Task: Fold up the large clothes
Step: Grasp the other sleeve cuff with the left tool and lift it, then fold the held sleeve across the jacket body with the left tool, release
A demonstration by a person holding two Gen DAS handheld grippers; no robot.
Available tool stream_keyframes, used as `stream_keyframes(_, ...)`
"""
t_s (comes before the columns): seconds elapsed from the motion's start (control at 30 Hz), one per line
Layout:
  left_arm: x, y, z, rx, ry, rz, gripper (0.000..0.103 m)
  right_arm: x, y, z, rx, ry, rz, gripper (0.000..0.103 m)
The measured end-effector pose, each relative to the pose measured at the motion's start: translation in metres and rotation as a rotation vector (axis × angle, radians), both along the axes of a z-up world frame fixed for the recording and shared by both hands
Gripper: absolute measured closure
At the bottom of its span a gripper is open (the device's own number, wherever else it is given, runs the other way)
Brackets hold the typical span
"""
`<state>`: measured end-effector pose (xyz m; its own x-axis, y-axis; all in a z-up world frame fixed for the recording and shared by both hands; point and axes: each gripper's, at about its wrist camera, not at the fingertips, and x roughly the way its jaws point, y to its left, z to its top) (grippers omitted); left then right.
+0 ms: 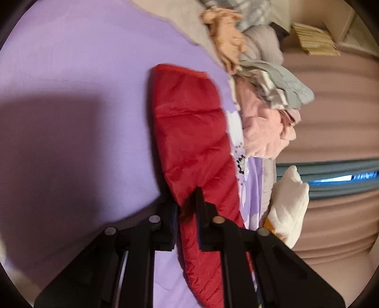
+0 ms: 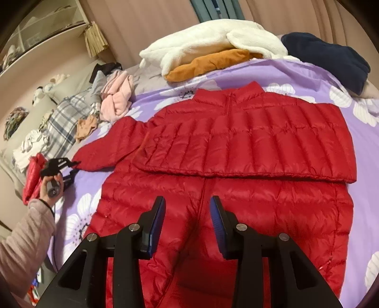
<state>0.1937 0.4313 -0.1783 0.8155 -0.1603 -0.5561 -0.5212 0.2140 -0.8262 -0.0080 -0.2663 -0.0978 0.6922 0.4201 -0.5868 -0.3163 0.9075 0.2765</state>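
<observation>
Lilac bedding [image 2: 327, 78] with white flowers covers the bed, loose clothes heaped along its far side against pinkish curtains [image 2: 296, 16]. On it lies the red puffer jacket [image 2: 236, 147], front up, one sleeve folded across the chest. Only the right wrist view takes in the whole jacket and a person's sleeved hand [image 2: 51, 187] gripping the left gripper [image 2: 75, 163] at the outstretched cuff. The left wrist view shows that gripper [image 1: 187, 208] clenched on the red sleeve. The right gripper [image 2: 187, 213] hovers parted over the lower front, pinching nothing. Shelf contents are too blurred to read.
</observation>
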Motion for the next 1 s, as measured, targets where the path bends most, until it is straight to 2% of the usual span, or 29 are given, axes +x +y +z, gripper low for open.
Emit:
stream_keyframes(0.17, 0.001, -0.022, 0.058, 0.193, -0.038, -0.067, 0.094, -0.002, 0.000, 0.002, -0.002, -0.009, 0.006, 0.064)
stream_keyframes(0.27, 0.007, -0.048, 0.102, 0.297, -0.103, -0.149, 0.094, -0.006, -0.004, 0.003, 0.013, -0.015, 0.007, 0.064)
stream_keyframes(0.37, 0.011, -0.086, 0.145, 0.410, -0.164, -0.237, 0.094, -0.010, -0.009, 0.002, 0.028, -0.016, 0.002, 0.064)
stream_keyframes(0.5, 0.016, -0.162, 0.196, 0.564, -0.253, -0.391, 0.094, -0.018, -0.019, 0.001, 0.051, -0.021, -0.012, 0.064)
stream_keyframes(0.6, 0.019, -0.226, 0.218, 0.653, -0.314, -0.516, 0.093, -0.025, -0.032, 0.001, 0.071, -0.027, -0.036, 0.064)
stream_keyframes(0.77, 0.028, -0.329, 0.218, 0.768, -0.339, -0.726, 0.093, -0.035, -0.064, -0.001, 0.122, -0.036, -0.096, 0.064)
stream_keyframes(0.87, 0.031, -0.388, 0.201, 0.838, -0.322, -0.857, 0.093, -0.037, -0.084, -0.005, 0.153, -0.028, -0.141, 0.064)
stream_keyframes(1.0, 0.040, -0.461, 0.159, 0.904, -0.258, -1.030, 0.092, -0.038, -0.110, -0.015, 0.212, -0.003, -0.195, 0.063)
